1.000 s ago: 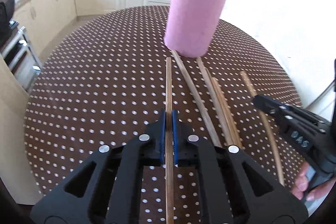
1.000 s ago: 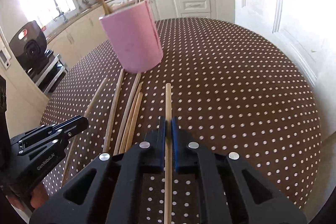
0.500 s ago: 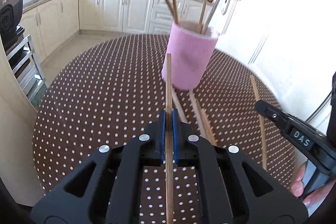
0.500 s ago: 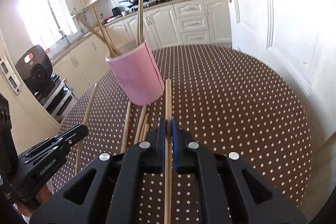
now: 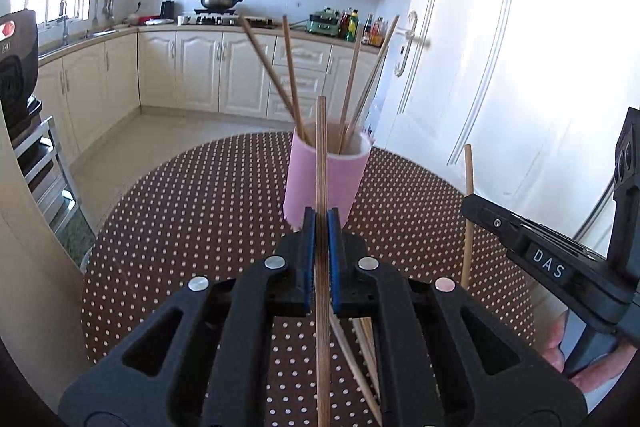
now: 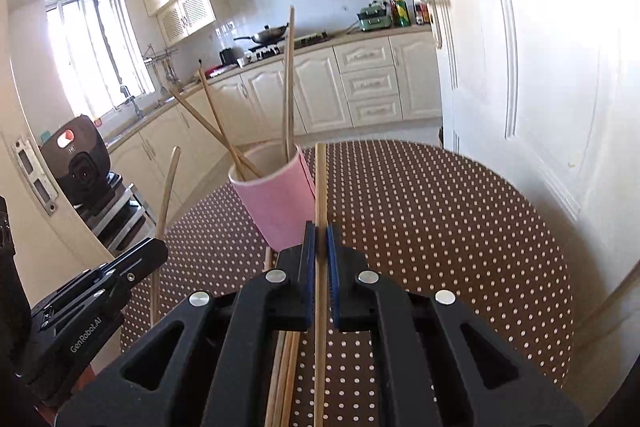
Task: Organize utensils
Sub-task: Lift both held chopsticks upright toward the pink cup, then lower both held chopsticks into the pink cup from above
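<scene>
Both the left gripper [image 5: 319, 259] and right gripper [image 6: 319, 265] have jaws clamped on a thin wooden chopstick [image 5: 321, 163] pointing forward – the pink cylindrical cup [image 5: 325, 179] stands just ahead on the dotted tabletop [image 5: 200, 211], nearer the left's tip.

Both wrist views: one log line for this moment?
left tool: shut on wooden chopstick | right tool: shut on second wooden chopstick | pink cylindrical cup: upright, holds chopsticks
</scene>
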{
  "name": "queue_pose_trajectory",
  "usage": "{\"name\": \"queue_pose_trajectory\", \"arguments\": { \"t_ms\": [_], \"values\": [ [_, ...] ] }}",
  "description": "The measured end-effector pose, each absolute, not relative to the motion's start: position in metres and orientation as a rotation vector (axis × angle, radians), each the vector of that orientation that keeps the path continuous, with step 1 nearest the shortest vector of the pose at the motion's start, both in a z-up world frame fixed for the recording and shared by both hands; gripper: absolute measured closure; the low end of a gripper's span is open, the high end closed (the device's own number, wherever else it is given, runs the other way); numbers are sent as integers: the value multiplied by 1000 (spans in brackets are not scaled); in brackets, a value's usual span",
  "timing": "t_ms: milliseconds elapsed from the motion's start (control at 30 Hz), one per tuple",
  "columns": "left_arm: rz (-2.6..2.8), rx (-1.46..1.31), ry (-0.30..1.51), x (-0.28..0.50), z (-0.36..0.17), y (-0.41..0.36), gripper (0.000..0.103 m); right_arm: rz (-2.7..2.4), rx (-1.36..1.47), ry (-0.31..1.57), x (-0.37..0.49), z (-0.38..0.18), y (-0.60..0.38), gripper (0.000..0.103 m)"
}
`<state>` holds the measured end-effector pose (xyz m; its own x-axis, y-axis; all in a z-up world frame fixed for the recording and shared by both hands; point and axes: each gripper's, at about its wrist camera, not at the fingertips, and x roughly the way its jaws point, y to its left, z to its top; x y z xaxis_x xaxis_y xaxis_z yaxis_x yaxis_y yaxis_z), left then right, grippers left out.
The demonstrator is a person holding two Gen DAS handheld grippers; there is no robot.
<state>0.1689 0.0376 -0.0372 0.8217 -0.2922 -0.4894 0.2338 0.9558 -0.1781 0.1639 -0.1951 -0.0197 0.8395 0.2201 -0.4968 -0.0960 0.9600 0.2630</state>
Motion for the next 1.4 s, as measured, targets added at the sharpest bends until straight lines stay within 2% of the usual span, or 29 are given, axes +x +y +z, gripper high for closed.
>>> {"name": "queue_pose_trajectory", "arguments": {
  "t_ms": [333, 900, 1400],
  "values": [
    [-276, -133, 481, 190, -15, 27, 97, 164, 242, 449, 165, 13, -195, 99],
    [-250, -134, 332, 225, 53, 11, 96, 207, 173, 249, 184, 78, -181, 99],
    [-221, -180, 213, 267, 88, 4, 96, 226, 211, 172, 231, 98, -188, 99]
  ]
}}
